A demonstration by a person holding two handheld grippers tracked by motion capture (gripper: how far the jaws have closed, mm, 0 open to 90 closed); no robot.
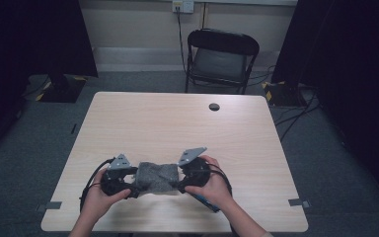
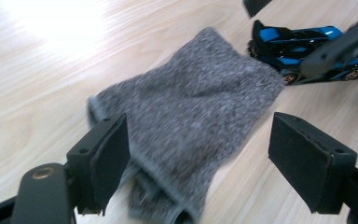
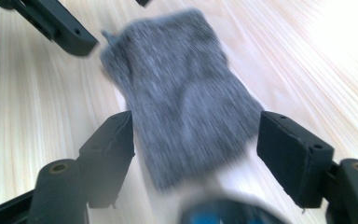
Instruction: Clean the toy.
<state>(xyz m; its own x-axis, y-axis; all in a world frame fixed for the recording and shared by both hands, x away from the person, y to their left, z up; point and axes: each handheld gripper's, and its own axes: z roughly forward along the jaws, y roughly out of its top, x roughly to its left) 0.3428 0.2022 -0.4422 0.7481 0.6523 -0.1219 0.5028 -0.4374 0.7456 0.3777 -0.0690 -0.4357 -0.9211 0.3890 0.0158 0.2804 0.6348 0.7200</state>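
The grey pouch [image 1: 156,177] lay flat between the left gripper [image 2: 198,154] and right gripper [image 3: 196,156]; both sets of jaws stood open, gripping nothing.

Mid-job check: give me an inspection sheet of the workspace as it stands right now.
Surface: light wooden table, with a round grommet hole at its far side.
Job's things: grey knitted pouch lying flat between the grippers; blue toy car beside its far end.
Clutter: nothing seen.
Grippers: left gripper open, pouch edge between its jaws; right gripper open, pouch ahead, untouched.
Cables: black cable trailing from the left gripper.
Surroundings: black folding chair, wall socket, grey floor.
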